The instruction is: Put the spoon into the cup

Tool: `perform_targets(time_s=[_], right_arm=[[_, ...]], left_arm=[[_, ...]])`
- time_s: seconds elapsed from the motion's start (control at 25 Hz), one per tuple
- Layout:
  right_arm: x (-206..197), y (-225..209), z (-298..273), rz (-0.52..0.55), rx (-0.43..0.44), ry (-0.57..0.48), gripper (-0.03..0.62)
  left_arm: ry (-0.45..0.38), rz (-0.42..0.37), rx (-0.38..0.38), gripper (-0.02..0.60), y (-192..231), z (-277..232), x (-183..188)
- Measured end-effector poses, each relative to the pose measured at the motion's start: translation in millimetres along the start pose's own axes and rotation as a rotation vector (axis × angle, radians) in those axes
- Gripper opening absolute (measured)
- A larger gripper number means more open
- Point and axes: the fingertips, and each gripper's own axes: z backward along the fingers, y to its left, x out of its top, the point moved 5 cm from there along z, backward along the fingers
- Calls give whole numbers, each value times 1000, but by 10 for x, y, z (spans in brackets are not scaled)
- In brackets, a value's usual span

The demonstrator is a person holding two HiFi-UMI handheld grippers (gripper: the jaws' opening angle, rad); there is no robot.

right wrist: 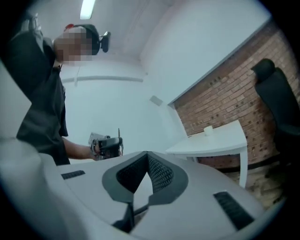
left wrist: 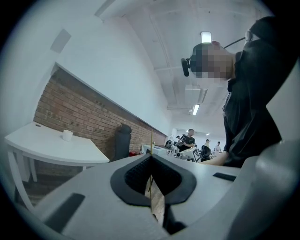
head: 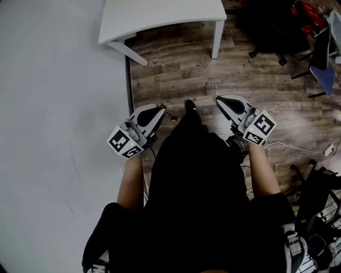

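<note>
I hold both grippers close to my body, above a wooden floor. My left gripper [head: 161, 109] is shut on a thin gold-coloured spoon [head: 172, 119], whose slim handle [left wrist: 151, 140] sticks out past the closed pads. The right gripper view also shows the left gripper [right wrist: 107, 144] with the spoon [right wrist: 118, 135] standing up from it. My right gripper [head: 221, 100] is shut with nothing in it. A small white cup [left wrist: 67, 135] stands on the white table [left wrist: 47, 146] by the brick wall. It is far from both grippers, and the right gripper view catches the cup [right wrist: 208, 130] too.
The white table [head: 160, 16] lies ahead, at the top of the head view. A white wall [head: 53, 106] runs along my left. A black office chair [head: 272, 26] and a blue chair [head: 322, 66] stand at the right, with cables [head: 298, 146] on the floor. People [left wrist: 189, 139] sit far behind.
</note>
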Motion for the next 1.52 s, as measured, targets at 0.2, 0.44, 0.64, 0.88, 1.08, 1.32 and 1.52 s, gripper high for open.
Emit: perform_targets(time_s=[0.2,0.44,0.64,0.88,1.08,1.32,1.52], right_arm=[[230,-222,-64,160,-46,64,6],[577,-626,-353,238,-76,69,6],[824,-991,-699,232,-89,55,6],[1091,-1315,-1065,247,-92,66,6],[1226,-1568,-1327,258,-105,52,6],[1298,-2005,-1506,237,-102,35,6],[1406,-2556,-1645,210,-67,9,5]], left_arm=[[12,35,-17,15,293,-268,-58],[-20,67,-28,15,792,-496,14],[-16,83,-51,15,1297,-714,76],[-1,107,-108,15,1846,-1047,159],[-32,86,-144,15,2273,-1308,349],[-41,87,-148,15,2651,-1597,451],[-24,82,-101,15,2996,-1889,554]])
